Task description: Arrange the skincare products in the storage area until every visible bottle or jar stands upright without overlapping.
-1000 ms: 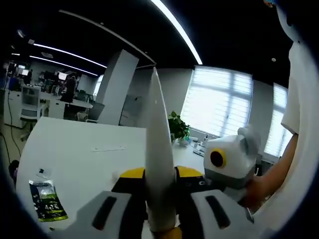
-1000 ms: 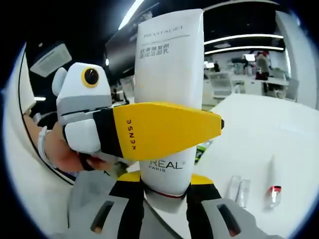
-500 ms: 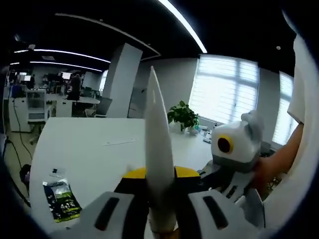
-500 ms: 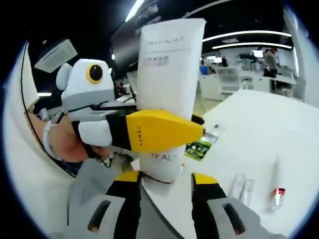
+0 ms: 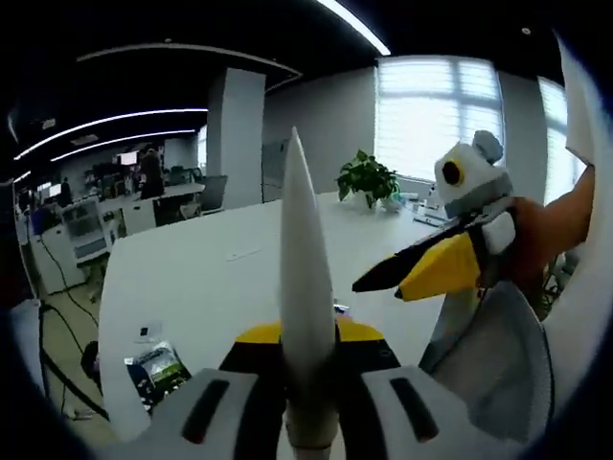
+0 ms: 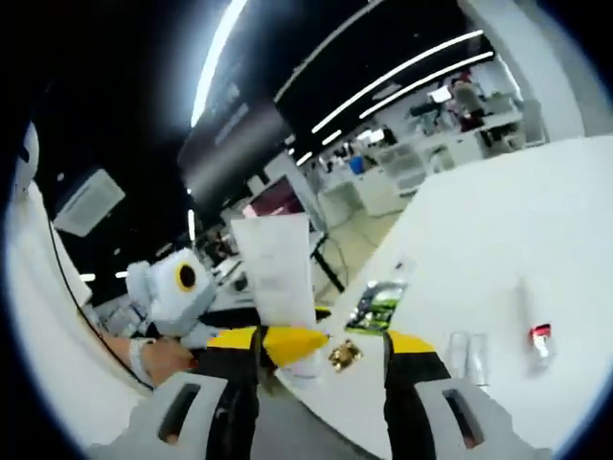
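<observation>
While left tool [image 5: 308, 422] pinches white tube [image 5: 305, 287], right tool [image 6: 322, 359] spread, sachet [image 6: 375, 305] and vials [image 6: 464, 353] beyond.

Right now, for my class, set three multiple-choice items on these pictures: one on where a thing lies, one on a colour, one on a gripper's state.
1. Where does the green sachet lie?
A. on the floor
B. on the white table
C. on a chair

2. What colour is the tube that the left gripper holds?
A. white
B. red
C. black

3. How is the right gripper?
A. shut on a jar
B. shut on a vial
C. open, holding nothing

Answers:
1. B, since the sachet lies flat on the tabletop near its edge.
2. A, since the tube is white in both views.
3. C, since its jaws stand apart in the right gripper view with nothing clamped between them.
</observation>
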Demonstrator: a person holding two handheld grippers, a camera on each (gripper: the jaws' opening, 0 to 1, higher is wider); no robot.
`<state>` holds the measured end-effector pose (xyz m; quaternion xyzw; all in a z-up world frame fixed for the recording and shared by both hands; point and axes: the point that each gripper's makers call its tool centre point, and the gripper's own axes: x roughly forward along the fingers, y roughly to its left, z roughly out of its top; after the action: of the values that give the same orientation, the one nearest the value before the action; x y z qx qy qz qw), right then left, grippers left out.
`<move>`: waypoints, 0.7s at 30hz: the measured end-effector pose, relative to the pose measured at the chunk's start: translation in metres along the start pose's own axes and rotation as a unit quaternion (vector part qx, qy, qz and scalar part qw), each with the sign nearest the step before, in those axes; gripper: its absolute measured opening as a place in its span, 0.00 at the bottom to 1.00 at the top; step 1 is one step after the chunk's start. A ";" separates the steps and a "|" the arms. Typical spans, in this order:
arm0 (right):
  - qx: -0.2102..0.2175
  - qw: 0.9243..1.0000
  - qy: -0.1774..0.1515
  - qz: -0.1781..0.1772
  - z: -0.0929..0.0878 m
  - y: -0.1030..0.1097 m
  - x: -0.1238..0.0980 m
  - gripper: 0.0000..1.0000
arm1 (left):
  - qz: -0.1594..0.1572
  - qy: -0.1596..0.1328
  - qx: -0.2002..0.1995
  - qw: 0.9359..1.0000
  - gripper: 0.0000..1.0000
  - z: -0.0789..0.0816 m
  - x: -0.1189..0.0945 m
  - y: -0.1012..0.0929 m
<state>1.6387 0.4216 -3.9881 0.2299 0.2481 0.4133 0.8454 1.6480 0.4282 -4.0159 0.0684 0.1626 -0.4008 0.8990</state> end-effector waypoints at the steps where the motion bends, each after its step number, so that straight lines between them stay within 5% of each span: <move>1: 0.006 1.000 -0.001 0.002 0.001 0.002 0.003 0.54 | -0.003 0.002 0.004 1.000 0.12 0.000 0.002 -0.004; 12: 0.052 0.998 -0.015 -0.010 -0.003 0.016 0.011 0.44 | -0.013 0.035 0.031 0.999 0.13 -0.014 0.001 -0.029; 21: -0.020 1.000 -0.006 -0.023 -0.003 0.024 0.013 0.37 | 0.015 0.041 0.053 0.998 0.15 -0.014 -0.006 -0.029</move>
<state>1.6296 0.4456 -3.9795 0.2095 0.2394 0.3974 0.8607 1.6198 0.4161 -4.0266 0.1350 0.1767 -0.3918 0.8928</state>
